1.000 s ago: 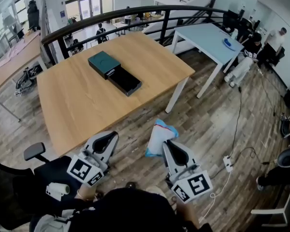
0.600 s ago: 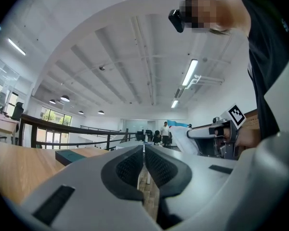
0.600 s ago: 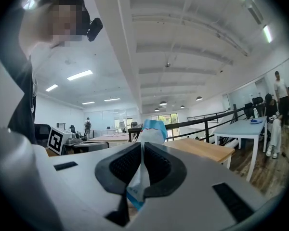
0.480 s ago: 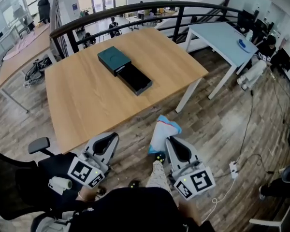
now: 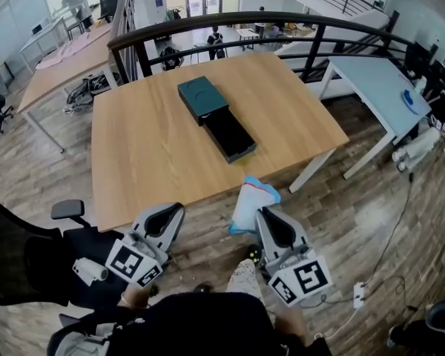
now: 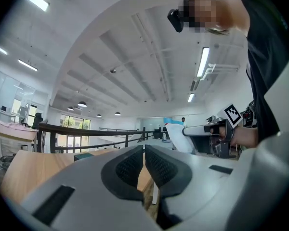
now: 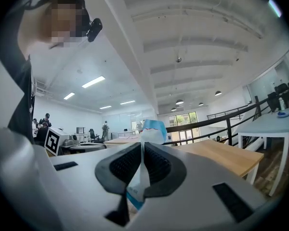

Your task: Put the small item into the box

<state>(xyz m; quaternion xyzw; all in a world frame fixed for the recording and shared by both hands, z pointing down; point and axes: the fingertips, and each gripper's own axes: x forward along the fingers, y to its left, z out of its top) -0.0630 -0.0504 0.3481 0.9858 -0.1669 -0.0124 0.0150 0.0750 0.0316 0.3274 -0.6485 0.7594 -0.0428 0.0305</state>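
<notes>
A black mesh office chair stands off to the left of the left gripper, beside the person's own body. This grey gripper is held low over the wood-plank floor, just short of the near edge of the light wooden table. Its jaws are pressed together with only a thin slit between the black ribbed pads, and nothing sits in that slit.

Ahead of both grippers and well apart from them, roughly in line with the gap between the two, a dark teal flat box lies on the table. A black open tray touches its near end, the end closer to the grippers, and looks empty inside.

The right gripper is level with the left one and near it, also over the floor. Its jaws pinch a white soft pouch with a blue edge. The pouch's lower part is flattened between the pads, while the rest stands out past the fingertips toward the table edge without touching it. The small item is thus in the right gripper's grasp, not in the box.

Farther ahead and to the right of the right gripper stands a pale blue table. A black curved railing runs beyond both tables.
</notes>
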